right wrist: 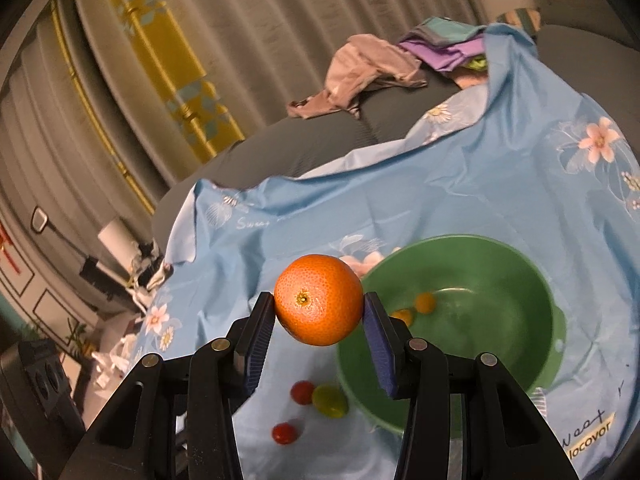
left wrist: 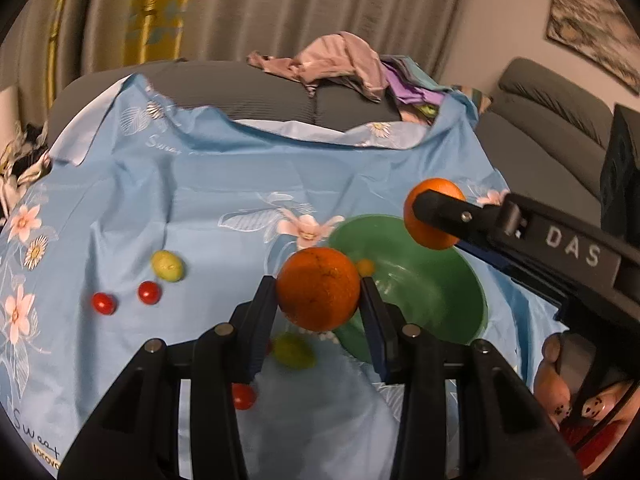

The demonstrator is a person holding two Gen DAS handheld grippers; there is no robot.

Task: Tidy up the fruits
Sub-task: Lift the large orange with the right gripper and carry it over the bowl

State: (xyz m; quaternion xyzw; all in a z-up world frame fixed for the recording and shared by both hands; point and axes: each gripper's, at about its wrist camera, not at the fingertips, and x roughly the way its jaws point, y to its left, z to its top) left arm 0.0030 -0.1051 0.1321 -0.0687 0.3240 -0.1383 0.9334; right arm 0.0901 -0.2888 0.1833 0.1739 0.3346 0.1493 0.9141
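I'm carrying an orange pinched in my left gripper (left wrist: 318, 290) and another in my right gripper (right wrist: 319, 306), both above the near rim of the green bowl (right wrist: 532, 364), so next I'd judge each needs lowering inside before letting go

A grey sofa (left wrist: 248, 88) carries a light blue flowered cloth (left wrist: 192, 200). On the cloth sit a green bowl (left wrist: 460, 304), small red fruits (left wrist: 149, 292) and yellow-green ones (left wrist: 168, 266). A heap of clothes (left wrist: 340, 62) lies on the bare cushion behind.
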